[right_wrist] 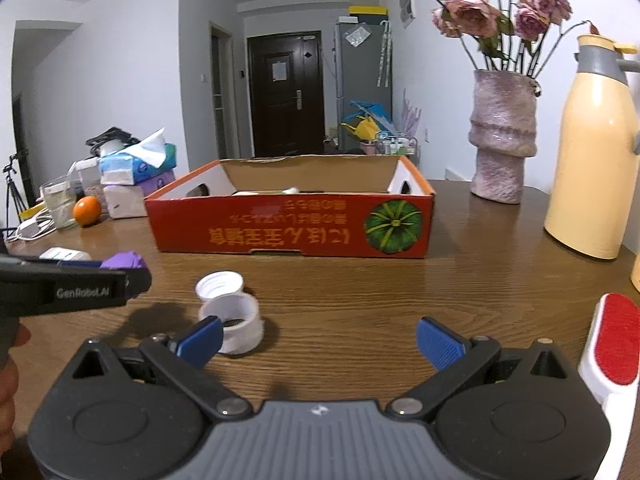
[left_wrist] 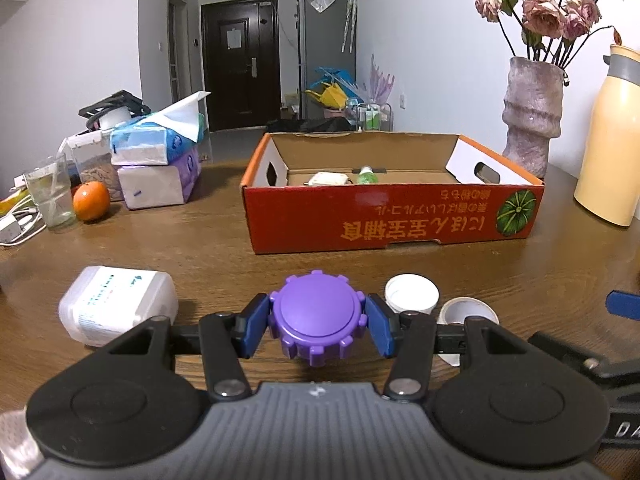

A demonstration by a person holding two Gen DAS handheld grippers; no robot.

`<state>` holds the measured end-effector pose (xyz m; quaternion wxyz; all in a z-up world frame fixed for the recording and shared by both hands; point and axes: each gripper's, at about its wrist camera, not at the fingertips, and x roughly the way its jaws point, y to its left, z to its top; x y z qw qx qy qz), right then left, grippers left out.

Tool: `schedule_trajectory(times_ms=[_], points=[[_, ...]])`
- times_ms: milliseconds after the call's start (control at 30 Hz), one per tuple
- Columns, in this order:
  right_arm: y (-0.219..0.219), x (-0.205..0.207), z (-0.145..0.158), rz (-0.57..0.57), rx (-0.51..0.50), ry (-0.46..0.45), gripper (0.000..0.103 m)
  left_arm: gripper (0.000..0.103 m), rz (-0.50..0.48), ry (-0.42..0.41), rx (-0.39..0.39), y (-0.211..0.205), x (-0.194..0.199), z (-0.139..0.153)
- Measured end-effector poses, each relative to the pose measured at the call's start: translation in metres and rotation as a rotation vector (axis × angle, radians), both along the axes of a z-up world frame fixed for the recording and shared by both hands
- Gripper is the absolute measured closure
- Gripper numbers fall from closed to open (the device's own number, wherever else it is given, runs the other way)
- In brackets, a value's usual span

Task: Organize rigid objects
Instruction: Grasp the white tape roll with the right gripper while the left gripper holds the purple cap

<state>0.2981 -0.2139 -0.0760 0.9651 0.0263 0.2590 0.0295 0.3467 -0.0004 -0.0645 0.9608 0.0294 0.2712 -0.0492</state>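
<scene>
Left gripper (left_wrist: 318, 326) is clamped on the purple cap (left_wrist: 317, 319), blue pads (left_wrist: 378, 330) pressed on both sides of its notched rim. I've got it near the front edge of the bench (left_wrist: 200, 248), top face up; can't tell if it's touching the wood or just off it. White bottle (left_wrist: 118, 310) lies on its side just left of my gripper. White lid (left_wrist: 412, 294) sits open side up just right of the cap, w/ the white ring (left_wrist: 470, 312) beside that, partly behind my finger linkage.

Right gripper (right_wrist: 318, 342) is spread wide, nothing btwn the pads. Its left pad is right in front of the white ring, can't tell if touching. In the right wrist view the lid is just behind the ring.

Red box (left_wrist: 394, 208) stands mid-bench, past the cap, printing upside down to me. Inside I see a white item (left_wrist: 328, 179) and a green-capped small bottle (left_wrist: 367, 176) near the back wall.

Lint brush (right_wrist: 614, 344) w/ red pad lies at the far right, near the right gripper. Vase (right_wrist: 502, 136) and cream thermos (right_wrist: 592, 160) are at the right rear. Orange (left_wrist: 91, 201), glass (left_wrist: 52, 196) and tissue packs (left_wrist: 158, 168) sit at the left rear.
</scene>
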Motion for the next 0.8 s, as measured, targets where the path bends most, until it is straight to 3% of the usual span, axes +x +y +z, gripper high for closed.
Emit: schedule_trajectory(times_ms=[400, 800], points=[[0.051, 0.014, -0.005, 0.048, -0.03, 0.038, 0.002, 0.049, 0.038, -0.019, 0.002, 0.034, 0.001, 0.004], [0.069, 0.039, -0.011, -0.019, -0.023, 0.071, 0.01, 0.049, 0.06, -0.027, -0.004, 0.05, -0.001, 0.006]])
